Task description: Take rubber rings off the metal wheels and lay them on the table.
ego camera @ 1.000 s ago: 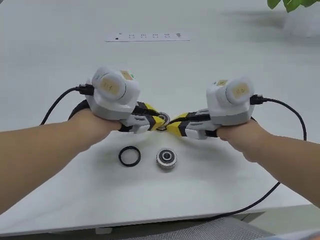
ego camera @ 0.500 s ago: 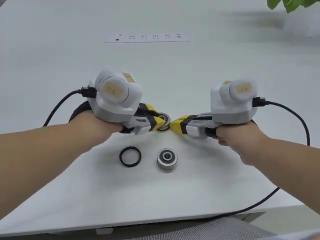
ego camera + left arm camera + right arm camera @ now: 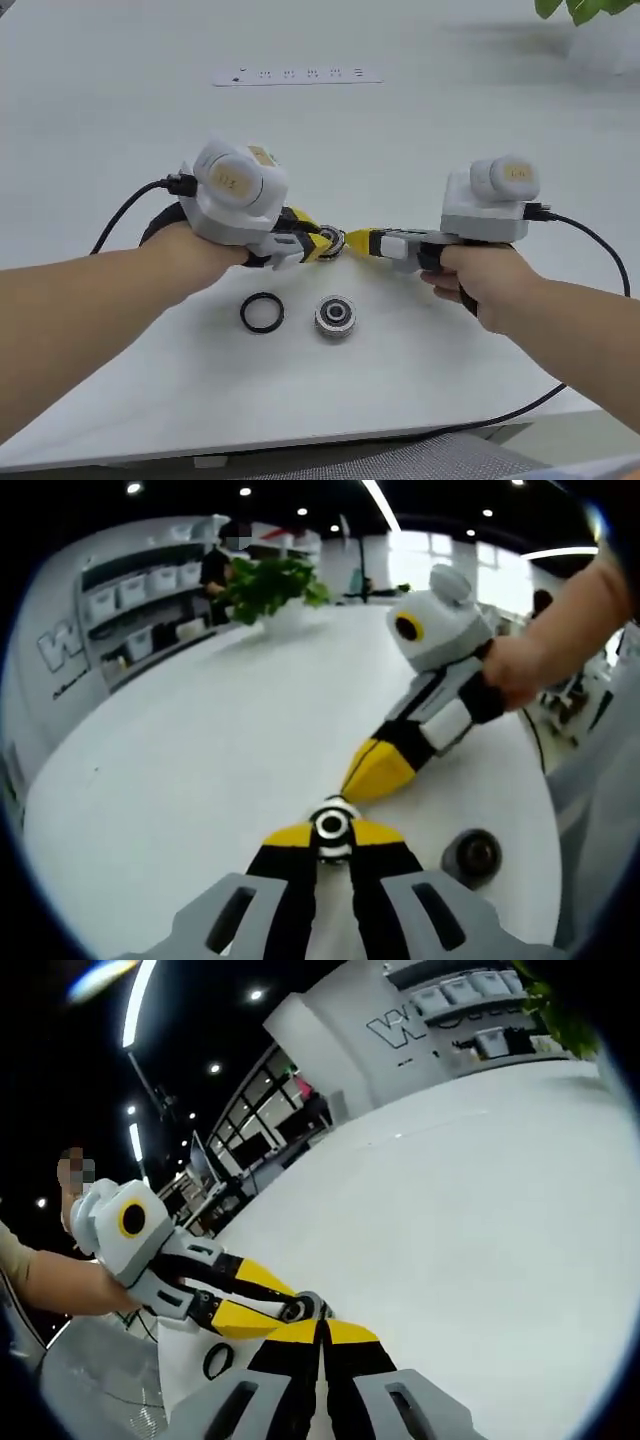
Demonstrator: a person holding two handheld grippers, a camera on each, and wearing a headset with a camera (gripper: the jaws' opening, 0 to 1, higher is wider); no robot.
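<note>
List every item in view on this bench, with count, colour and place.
table: one, white, under everything
power strip: one, white, far side of the table
plant: one, green leaves, far right corner
rubber ring: one, black, flat on the table, left of the loose wheel
loose wheel: one, silver and dark, on the table
held wheel: one, metal, between the left tool's jaws
cables: two, black, trailing from the tools
left tool: one, grey with yellow tips, shut on the held wheel
right tool: one, same colours, jaws shut, tip beside the held wheel
hands: two, one holding each tool
</note>
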